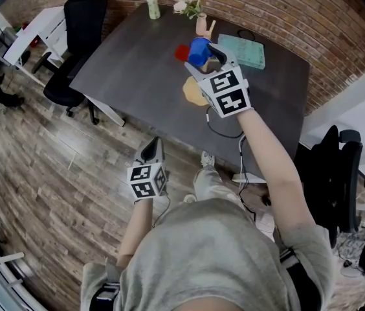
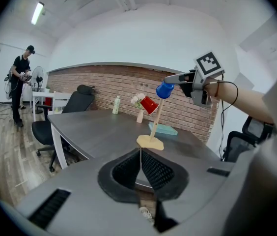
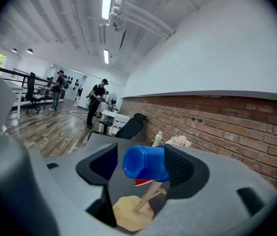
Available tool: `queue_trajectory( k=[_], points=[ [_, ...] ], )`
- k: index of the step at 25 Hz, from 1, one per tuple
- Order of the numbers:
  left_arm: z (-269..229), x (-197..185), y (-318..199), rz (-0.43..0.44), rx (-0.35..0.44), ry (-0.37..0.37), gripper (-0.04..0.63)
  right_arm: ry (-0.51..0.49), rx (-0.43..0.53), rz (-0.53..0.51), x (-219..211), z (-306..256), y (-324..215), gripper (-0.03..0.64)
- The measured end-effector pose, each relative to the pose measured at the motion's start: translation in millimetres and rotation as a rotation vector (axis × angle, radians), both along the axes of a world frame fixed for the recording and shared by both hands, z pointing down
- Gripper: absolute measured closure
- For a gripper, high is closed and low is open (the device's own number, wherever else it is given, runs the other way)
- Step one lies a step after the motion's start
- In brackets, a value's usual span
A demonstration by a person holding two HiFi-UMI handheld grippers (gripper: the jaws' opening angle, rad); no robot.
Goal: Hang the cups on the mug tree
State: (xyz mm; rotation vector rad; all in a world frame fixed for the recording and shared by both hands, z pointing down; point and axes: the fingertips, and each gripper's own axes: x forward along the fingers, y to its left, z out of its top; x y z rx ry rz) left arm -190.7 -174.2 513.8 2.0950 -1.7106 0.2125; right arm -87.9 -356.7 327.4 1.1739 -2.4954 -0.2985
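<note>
"Where's the blue cup (image 1: 199, 50)?"

"At the top of the mug tree (image 1: 194, 91), between the right gripper's (image 1: 205, 60) wide-open jaws. The red cup (image 1: 182, 52) hangs at its nine o'clock."

"And the left gripper (image 1: 150, 149)?"

"Its jaws are closed on nothing, short of the dark grey surface (image 1: 137, 70). There's a black chair (image 1: 79, 31) at the surface's ten o'clock and a brick wall (image 1: 286, 11) behind."

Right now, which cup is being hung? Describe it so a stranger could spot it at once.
On the dark grey table by the brick wall stands a wooden mug tree on a pale base. The blue cup is at its top, between the right tool's parted jaws. Its only neighbour on the tree is a red cup, lower down.
</note>
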Motion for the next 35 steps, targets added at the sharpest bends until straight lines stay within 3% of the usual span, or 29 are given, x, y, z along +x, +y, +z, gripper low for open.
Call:
queue_trajectory(
  k=[6, 11, 24, 35],
  points=[
    [-11, -4, 12, -0.004, 0.025, -0.006, 0.582, -0.020, 0.000, 0.003, 3, -1, 24, 0.322],
    [-27, -6, 28, -0.014, 0.055, 0.009, 0.582, -0.107, 0.012, 0.002, 10, -2, 65, 0.338],
    [-74, 43, 87, -0.015, 0.152, 0.051, 0.581, -0.289, -0.074, 0.040, 73, 35, 197, 0.611],
    [-74, 115, 172, -0.037, 0.147, 0.048, 0.582, -0.323, -0.144, 0.017, 148, 58, 306, 0.615]
  ],
)
